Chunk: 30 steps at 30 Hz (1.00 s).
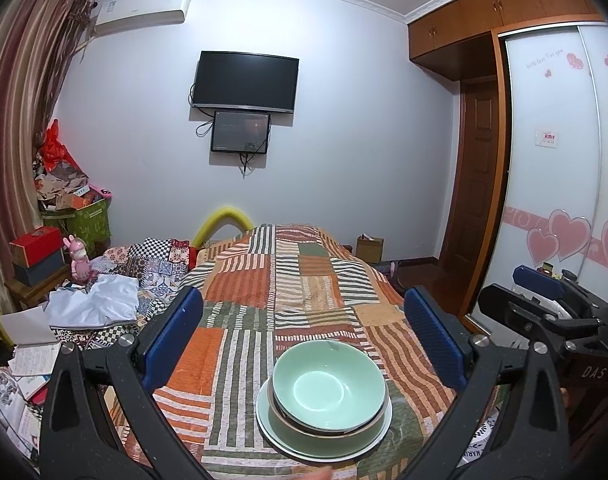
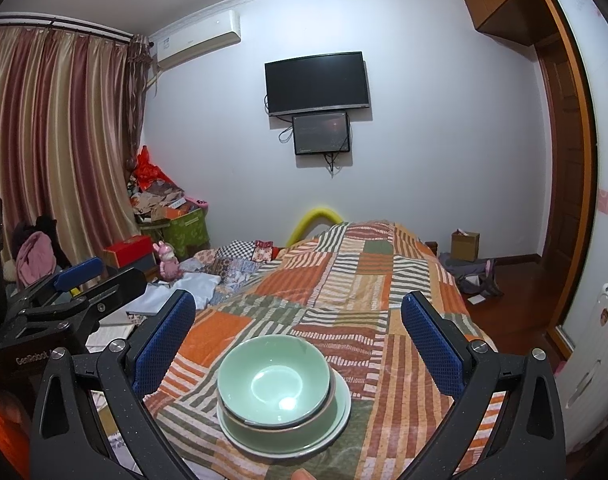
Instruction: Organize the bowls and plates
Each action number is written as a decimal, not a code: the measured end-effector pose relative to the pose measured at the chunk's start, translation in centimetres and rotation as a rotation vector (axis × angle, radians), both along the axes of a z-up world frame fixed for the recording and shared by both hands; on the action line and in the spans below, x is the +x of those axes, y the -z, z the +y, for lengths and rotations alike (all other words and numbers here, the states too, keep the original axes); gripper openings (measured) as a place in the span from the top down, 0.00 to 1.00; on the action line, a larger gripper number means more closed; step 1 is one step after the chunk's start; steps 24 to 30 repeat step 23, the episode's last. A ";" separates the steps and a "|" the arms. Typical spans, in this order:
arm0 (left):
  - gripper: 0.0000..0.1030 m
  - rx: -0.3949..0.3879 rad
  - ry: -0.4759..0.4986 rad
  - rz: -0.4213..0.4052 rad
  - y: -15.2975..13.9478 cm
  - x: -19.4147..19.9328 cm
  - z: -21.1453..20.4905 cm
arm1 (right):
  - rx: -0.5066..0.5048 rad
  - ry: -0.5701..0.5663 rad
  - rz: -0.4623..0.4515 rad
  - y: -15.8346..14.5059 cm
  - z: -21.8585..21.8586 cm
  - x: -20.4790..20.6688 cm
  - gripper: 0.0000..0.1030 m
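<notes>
Hovering spread and empty, the left claw [image 1: 304, 332] and right claw [image 2: 298, 328] flank a pale green glazed ceramic bowl [image 1: 328, 390] nested in a second bowl on a matching green plate [image 1: 323, 446] (all on the striped patchwork bed [image 1: 304, 280]); any withdrawal should be straight back, clear of the rims.

Left gripper [image 1: 304, 336] jaws spread wide, right gripper [image 2: 298, 338] jaws equally wide, both empty, side by side

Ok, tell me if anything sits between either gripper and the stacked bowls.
Nothing visible does. The stacked bowls sit on a plate on the quilt, with only bare bedspread between the open left gripper, right gripper and them.
</notes>
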<state>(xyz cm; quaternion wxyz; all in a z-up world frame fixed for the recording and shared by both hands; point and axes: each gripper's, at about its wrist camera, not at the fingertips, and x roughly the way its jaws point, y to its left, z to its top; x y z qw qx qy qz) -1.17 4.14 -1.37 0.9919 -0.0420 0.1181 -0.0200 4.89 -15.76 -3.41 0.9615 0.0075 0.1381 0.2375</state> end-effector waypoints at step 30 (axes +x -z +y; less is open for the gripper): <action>0.01 -0.021 0.013 0.018 0.4 0.7 0.5 | -0.013 -0.008 0.023 0.4 0.6 0.8 0.00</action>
